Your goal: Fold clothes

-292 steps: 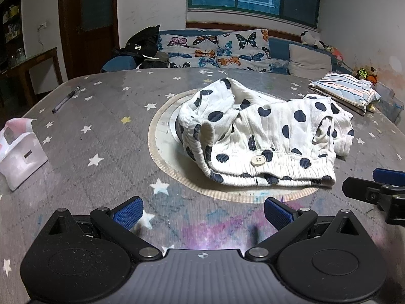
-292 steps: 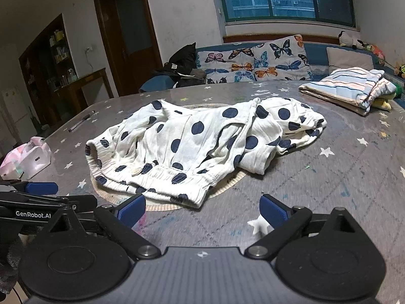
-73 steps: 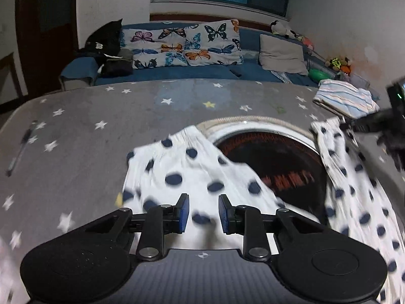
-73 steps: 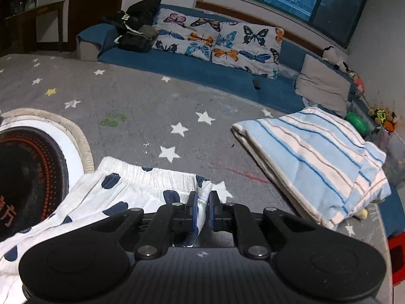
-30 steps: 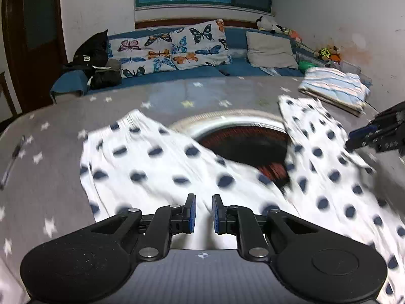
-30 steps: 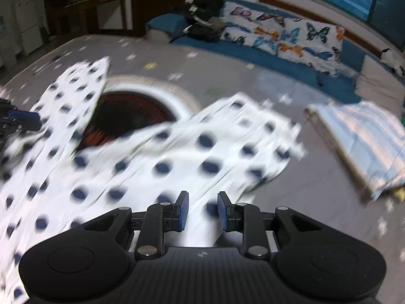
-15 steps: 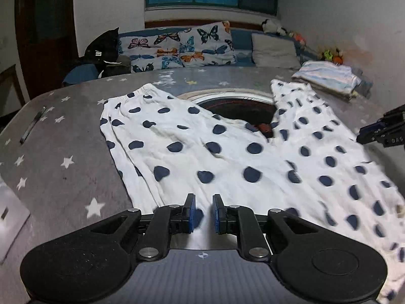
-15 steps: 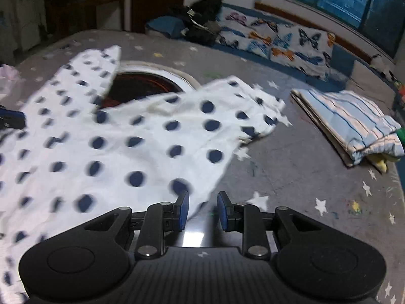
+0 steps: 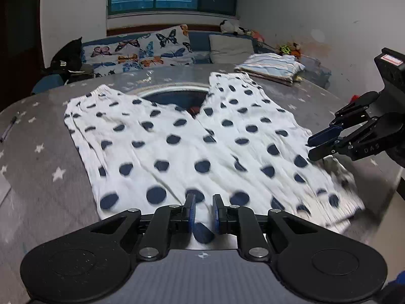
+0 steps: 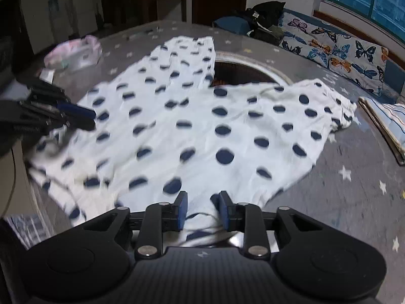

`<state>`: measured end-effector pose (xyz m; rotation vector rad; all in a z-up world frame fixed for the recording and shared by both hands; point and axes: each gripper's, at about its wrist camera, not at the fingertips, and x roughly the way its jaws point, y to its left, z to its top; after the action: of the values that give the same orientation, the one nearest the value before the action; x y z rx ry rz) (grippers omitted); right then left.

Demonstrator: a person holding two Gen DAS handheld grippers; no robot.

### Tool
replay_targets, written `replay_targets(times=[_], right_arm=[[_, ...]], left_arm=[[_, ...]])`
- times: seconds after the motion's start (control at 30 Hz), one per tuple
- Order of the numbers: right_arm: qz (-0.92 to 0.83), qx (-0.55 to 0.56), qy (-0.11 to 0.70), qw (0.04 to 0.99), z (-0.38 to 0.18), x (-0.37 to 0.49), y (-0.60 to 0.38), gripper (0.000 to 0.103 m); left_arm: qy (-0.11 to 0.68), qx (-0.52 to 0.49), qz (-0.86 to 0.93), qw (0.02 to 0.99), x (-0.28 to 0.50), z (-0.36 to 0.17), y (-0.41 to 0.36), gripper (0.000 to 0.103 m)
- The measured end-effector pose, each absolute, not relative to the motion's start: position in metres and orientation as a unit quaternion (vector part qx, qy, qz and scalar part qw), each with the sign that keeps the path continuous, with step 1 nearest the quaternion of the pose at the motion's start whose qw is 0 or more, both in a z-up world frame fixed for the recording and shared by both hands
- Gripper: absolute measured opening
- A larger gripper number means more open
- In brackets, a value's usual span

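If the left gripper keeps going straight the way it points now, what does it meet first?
Probably the polka-dot trousers themselves: the left gripper is shut on their near edge and points down across the spread cloth, so it would press into the fabric and the table beneath.

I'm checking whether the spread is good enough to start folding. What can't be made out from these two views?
- Polka-dot pants: the near waistband edge is hidden behind the left gripper in the left wrist view, and behind the right gripper in the right wrist view.
- Waistband corner: motion-blurred, left wrist view.
- Round dark inset in the table: mostly covered by the pants.
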<state>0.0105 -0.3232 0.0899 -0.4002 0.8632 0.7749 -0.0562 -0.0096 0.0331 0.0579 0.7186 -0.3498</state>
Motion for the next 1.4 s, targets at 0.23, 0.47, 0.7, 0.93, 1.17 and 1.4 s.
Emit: replay_targets(times=[0.23,0.47,0.7,0.93,1.17,1.4], right_arm=[[0.366,-0.178,0.415,0.814,0.086,-0.011,-0.332,0.032],[0.367,-0.157,0.424,0.813,0.093,-0.006,-0.336,0.033],[0.341,-0.151,0.422,0.826,0.101,0.011,-0.334,0.037],[0.298,-0.163,0.412,0.846,0.104,0.018,-0.328,0.044],[0.293,-0.168,0.411,0.847,0.099,0.018,-0.323,0.047],[0.285,-0.176,0.414,0.846,0.092,0.016,-0.324,0.049]], left_arm=[[0.361,0.038,-0.182,0.914,-0.074,0.026,-0.001,0.016],[0.373,0.059,-0.196,0.905,-0.077,0.031,0.01,0.016],[0.369,0.045,-0.193,0.908,-0.075,0.044,0.009,0.019],[0.353,0.032,-0.19,0.916,-0.07,0.055,-0.006,0.04],[0.354,0.032,-0.202,0.912,-0.063,0.051,-0.029,0.046],[0.372,0.032,-0.194,0.907,-0.059,0.041,-0.037,0.046]])
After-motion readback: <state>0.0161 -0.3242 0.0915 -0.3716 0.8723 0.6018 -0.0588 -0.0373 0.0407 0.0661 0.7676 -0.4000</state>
